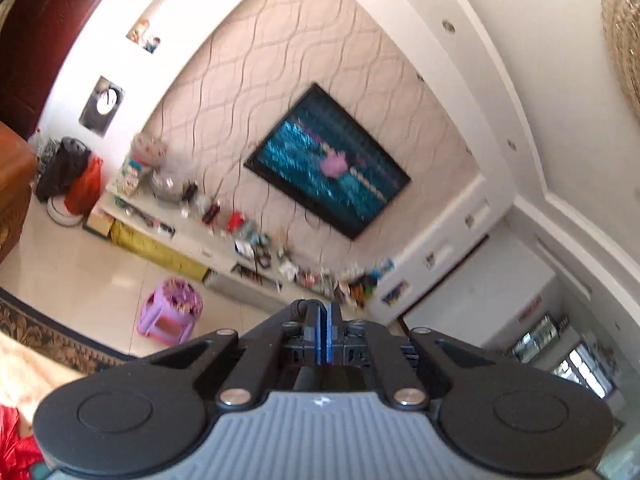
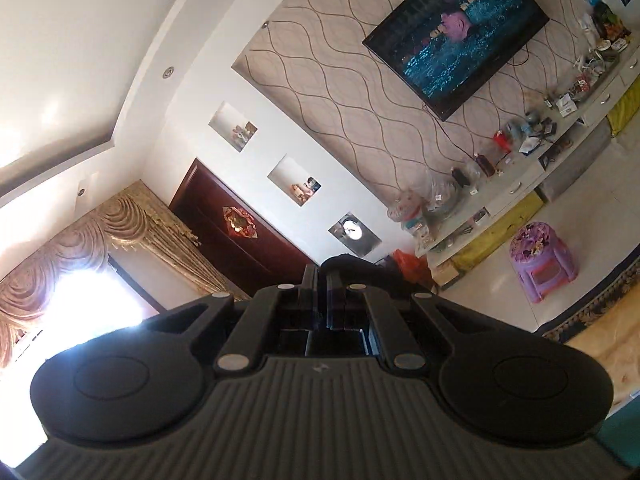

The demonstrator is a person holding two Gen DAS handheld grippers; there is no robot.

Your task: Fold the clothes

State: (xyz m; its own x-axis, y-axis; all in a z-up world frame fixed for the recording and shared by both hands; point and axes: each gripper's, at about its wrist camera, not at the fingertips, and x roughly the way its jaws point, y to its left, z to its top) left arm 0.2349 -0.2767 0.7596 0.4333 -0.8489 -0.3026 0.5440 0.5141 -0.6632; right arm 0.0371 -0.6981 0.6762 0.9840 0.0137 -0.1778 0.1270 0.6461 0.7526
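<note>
Both views tilt up toward the far wall of a living room. My left gripper [image 1: 324,312] is shut, its blue pads pressed together, and I see no cloth between them. My right gripper [image 2: 321,276] is also shut, its dark fingers side by side with nothing visible in them. A piece of red fabric [image 1: 16,440] shows at the bottom left corner of the left wrist view, below and beside the left gripper's body; the rest of it is hidden. No garment appears in the right wrist view.
A wall television [image 1: 328,160] hangs above a long low white cabinet [image 1: 200,236] crowded with small items. A purple stool [image 1: 168,312] stands on the tiled floor by a patterned rug [image 1: 40,332]. A dark red door [image 2: 240,236] and a curtained window [image 2: 80,280] lie to the left.
</note>
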